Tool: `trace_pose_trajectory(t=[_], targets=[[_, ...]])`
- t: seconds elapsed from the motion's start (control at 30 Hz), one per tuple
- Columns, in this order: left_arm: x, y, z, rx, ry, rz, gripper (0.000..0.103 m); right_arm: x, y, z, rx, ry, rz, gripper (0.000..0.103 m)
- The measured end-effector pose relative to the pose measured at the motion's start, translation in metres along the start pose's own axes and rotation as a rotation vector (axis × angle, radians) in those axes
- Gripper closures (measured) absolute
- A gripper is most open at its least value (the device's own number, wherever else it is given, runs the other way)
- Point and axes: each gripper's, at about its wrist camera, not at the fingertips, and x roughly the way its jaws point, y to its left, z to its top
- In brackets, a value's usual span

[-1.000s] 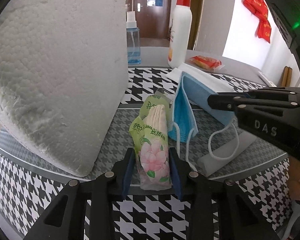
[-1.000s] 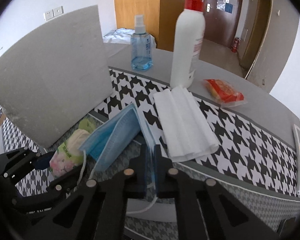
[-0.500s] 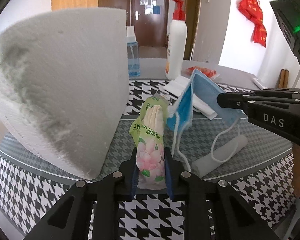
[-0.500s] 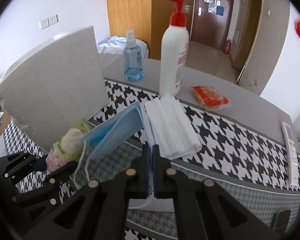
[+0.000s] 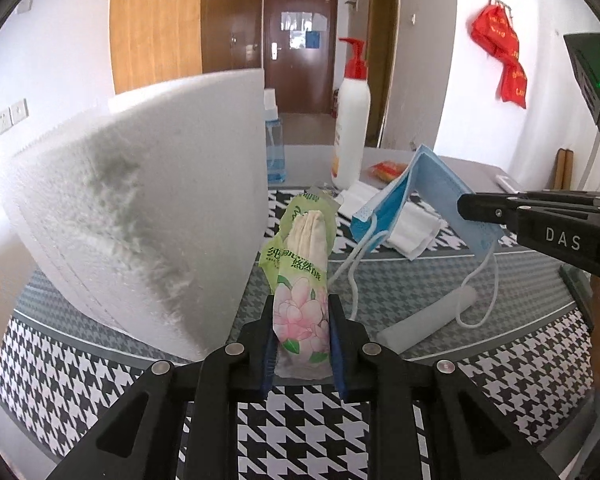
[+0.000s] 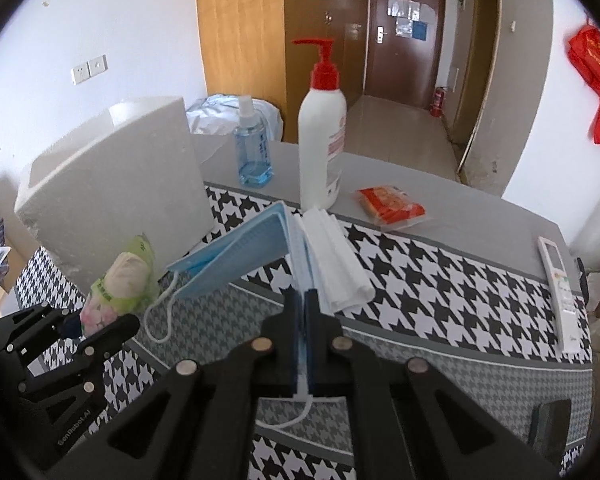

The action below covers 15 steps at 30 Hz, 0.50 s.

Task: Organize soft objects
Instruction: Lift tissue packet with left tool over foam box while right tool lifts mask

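My left gripper [image 5: 302, 308] is shut on a green tissue pack with a pink flower print [image 5: 300, 280] and holds it up off the table; the pack also shows in the right wrist view [image 6: 120, 284]. My right gripper [image 6: 302, 296] is shut on the edge of a blue face mask [image 6: 240, 256], held in the air with its ear loops hanging; the mask also shows in the left wrist view [image 5: 420, 200]. A big white foam block [image 5: 140, 232] stands left of the pack. A stack of white folded tissues [image 6: 336, 256] lies on the houndstooth cloth [image 6: 440, 264].
A white pump bottle with a red top [image 6: 320, 136] and a blue spray bottle [image 6: 254, 148] stand at the back. A red snack packet [image 6: 392, 208] and a white remote [image 6: 558, 280] lie to the right. A white foam roll [image 5: 424, 324] lies on the cloth.
Both grippers have risen, lifting the tissue pack and the mask higher above the table. The left jaws have closed tighter on the pack.
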Motion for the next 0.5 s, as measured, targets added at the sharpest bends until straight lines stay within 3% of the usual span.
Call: trace_pose_trajectory(t=[0.5], targets=[[-0.046,0.002,-0.002,0.053,-0.111,-0.032,0.079,-0.042,-0.007,-0.005,0.07,-0.103,0.004,0.098]])
